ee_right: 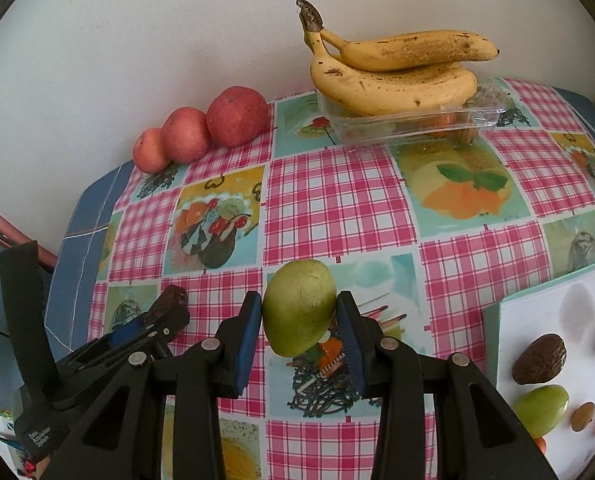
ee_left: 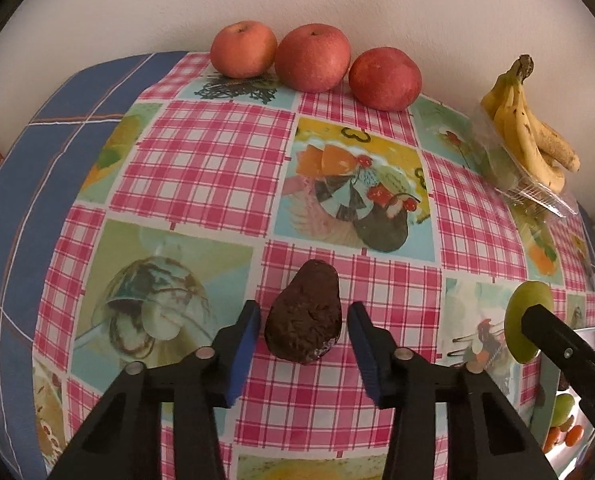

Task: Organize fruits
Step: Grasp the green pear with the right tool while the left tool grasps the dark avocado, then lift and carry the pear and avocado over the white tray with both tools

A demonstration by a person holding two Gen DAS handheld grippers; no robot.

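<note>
Left gripper [ee_left: 303, 344] is standing with its blue-padded fingers apart, straddling a dark brown, rough-skinned avocado [ee_left: 303, 316] that is lying on the pink-checked picture tablecloth [ee_left: 201, 168] — small gaps are showing on both sides, so nothing is gripped yet. The narrow end is pointing away from the gripper, the fat end toward it, where a torn patch of skin is showing. Judging by that dark wrinkled skin it is likely ripe and soft: a gentle squeeze across the broad belly seems wisest, not the taper, where it could slip forward.

Right gripper [ee_right: 299, 320] is clamping a smooth green mango-shaped fruit [ee_right: 299, 308], pads pressing its flanks, the fruit apparently held clear of the cloth. It looks firm and slick.

Far ahead of the left gripper, three red apples [ee_left: 313, 58] are sitting in a row by the wall; ahead to its right, a bunch of spotted yellow bananas [ee_left: 529, 128] is resting on a clear plastic tray [ee_left: 537, 194].
</note>
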